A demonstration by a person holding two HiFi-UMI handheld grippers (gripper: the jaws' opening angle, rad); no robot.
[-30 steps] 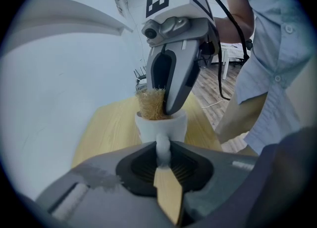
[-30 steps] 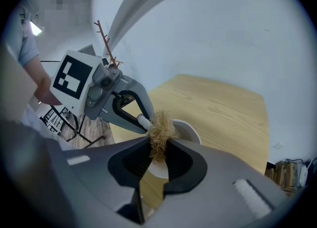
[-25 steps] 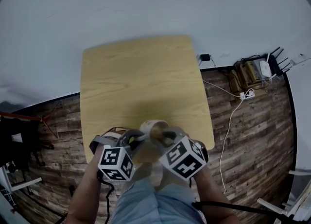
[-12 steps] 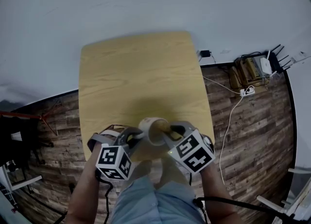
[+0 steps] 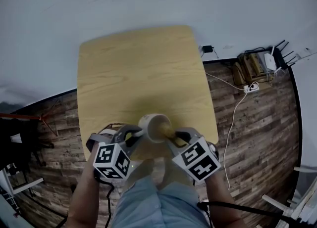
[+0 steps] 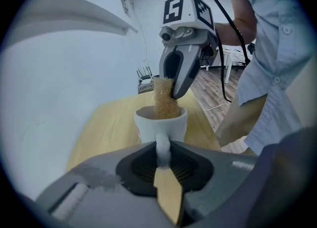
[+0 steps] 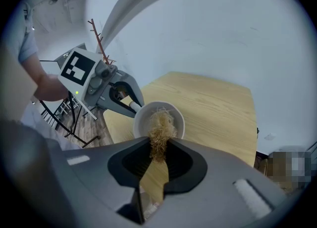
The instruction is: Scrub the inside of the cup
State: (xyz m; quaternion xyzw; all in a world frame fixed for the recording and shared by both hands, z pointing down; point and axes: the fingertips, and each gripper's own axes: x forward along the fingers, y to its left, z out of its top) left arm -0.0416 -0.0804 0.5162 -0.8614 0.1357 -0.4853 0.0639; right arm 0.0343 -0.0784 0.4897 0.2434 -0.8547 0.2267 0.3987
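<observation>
A white cup [image 5: 154, 127] is held above the near edge of the wooden table [image 5: 141, 73], tipped toward the right. My left gripper [image 5: 134, 135] is shut on the cup's handle [image 6: 162, 146]; the cup [image 6: 161, 124] stands right before its jaws. My right gripper [image 5: 174, 135] is shut on a tan fibrous scrubber [image 7: 159, 132], whose far end reaches into the cup [image 7: 158, 119]. In the left gripper view the scrubber [image 6: 164, 99] dips into the cup's mouth from above, under the right gripper [image 6: 179, 68].
The person's forearms and light blue shirt [image 5: 148, 205] fill the near edge. Cables, a power strip [image 5: 248, 87] and a router [image 5: 270, 63] lie on the plank floor at the right. A dark rack [image 5: 20, 138] stands at the left.
The cup has tipped so its mouth faces more upward and shifted slightly away. The right gripper has swung out to the right, with the scrubber still in the cup.
</observation>
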